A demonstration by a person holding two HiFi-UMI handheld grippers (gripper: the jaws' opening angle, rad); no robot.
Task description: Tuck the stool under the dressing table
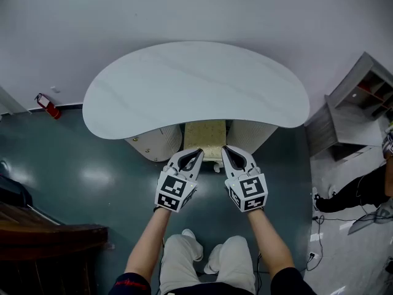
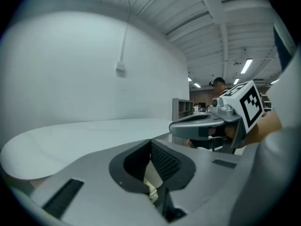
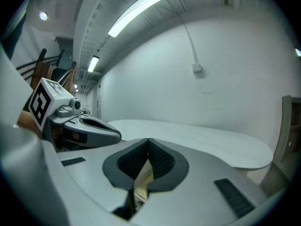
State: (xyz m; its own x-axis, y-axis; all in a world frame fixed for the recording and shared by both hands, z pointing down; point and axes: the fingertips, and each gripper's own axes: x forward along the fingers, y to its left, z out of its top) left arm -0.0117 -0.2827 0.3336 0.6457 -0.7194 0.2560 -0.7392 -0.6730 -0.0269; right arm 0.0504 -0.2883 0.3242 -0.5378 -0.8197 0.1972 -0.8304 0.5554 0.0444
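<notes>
The dressing table (image 1: pixel 196 85) stands against the pale wall, and its white, kidney-shaped tabletop (image 3: pixel 202 138) is bare. The stool (image 1: pixel 206 137) sits under the table, between the two ribbed round pedestals (image 1: pixel 158 145). Only the front strip of its beige seat shows past the table's front edge.

Just in front of that edge the person holds both grippers side by side, near each other but not touching, above the stool's exposed strip. The left gripper (image 1: pixel 195 153) has its jaws pressed together with nothing clamped between them. In the left gripper view only a sliver of beige from below shows behind the pads. The right gripper (image 1: pixel 226 150) is closed the same way and is also empty. Both point toward the table, a little above the level of its top.

On the dark floor (image 1: pixel 80 171) to the table's left, a small red object (image 1: pixel 46 105) lies by the wall. A grey shelf unit (image 1: pixel 359 106) stands to the table's right.
</notes>
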